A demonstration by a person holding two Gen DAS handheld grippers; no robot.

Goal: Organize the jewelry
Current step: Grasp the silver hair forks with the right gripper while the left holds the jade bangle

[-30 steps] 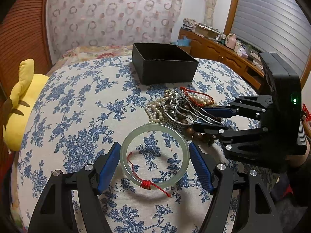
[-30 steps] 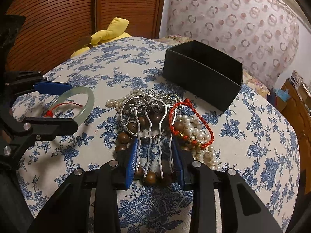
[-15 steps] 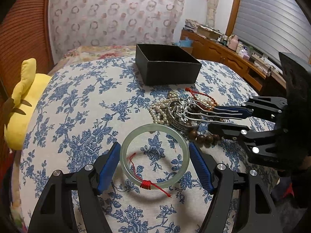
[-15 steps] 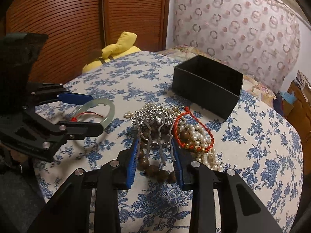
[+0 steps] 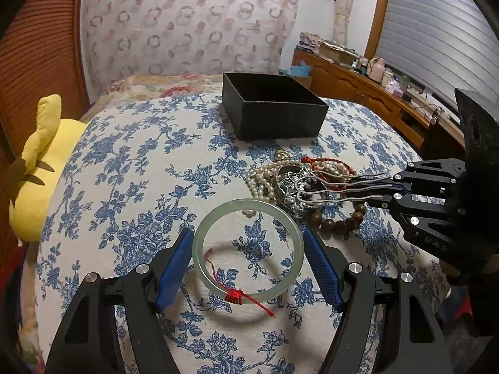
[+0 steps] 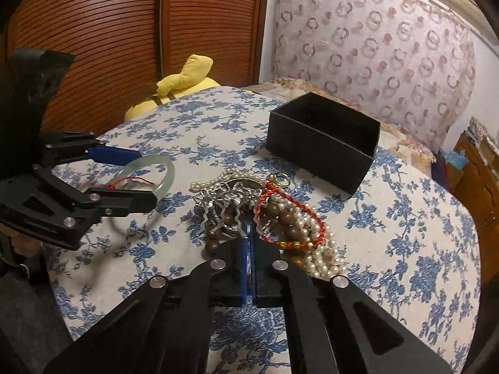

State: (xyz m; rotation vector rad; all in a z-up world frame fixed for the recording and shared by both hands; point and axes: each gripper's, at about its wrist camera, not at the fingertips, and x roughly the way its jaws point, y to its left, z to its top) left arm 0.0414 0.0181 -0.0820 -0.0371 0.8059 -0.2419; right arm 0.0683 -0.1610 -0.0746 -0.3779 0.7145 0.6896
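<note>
A pale green jade bangle with a red thread sits between the blue pads of my left gripper, held a little above the floral cloth; it also shows in the right wrist view. My right gripper is shut on a silver hair comb, whose prongs show in the left wrist view. Under the comb lies a pile with a pearl necklace, a red cord bracelet and brown wooden beads. An open black box stands behind the pile.
The table has a blue floral cloth. A yellow plush toy lies at its left edge. A wooden sideboard with clutter stands far right. A patterned headboard is behind the box.
My right gripper has closed on the hair comb's prongs and lifted it up from the pile. The left gripper still holds the bangle, now slightly raised.
</note>
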